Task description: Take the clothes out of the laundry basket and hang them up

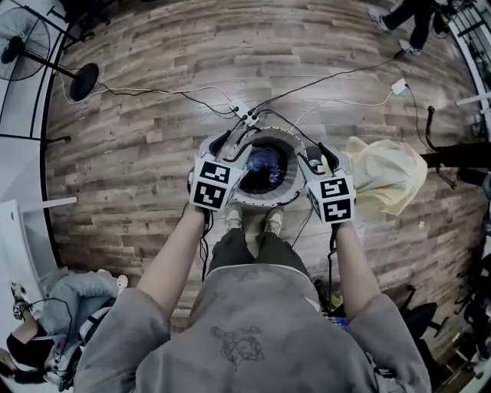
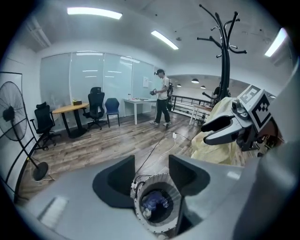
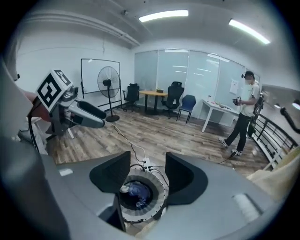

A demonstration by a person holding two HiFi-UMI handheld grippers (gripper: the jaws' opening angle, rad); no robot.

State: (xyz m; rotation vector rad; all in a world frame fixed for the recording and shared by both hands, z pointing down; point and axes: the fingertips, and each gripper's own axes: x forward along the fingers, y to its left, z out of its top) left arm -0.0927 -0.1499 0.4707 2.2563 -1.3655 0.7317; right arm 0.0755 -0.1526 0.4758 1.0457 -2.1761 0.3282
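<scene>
A round laundry basket [image 1: 285,198] with a pale ribbed rim stands on the wood floor just in front of my feet. A blue garment [image 1: 265,163] lies at its bottom, also visible as the blue garment [image 2: 153,202] and the blue garment [image 3: 137,190]. My left gripper [image 1: 234,150] hovers over the basket's left rim, its jaws open and empty. My right gripper [image 1: 320,157] hovers over the right rim, also open and empty. A pale yellow garment [image 1: 387,175] hangs to the right on a black coat rack [image 2: 226,51].
A power strip with cables [image 1: 245,115] lies just beyond the basket. A standing fan [image 1: 42,46] is at the far left. One person [image 1: 406,23] walks at the far right, another sits at the lower left [image 1: 46,322]. Desks and office chairs [image 2: 96,108] line the glass wall.
</scene>
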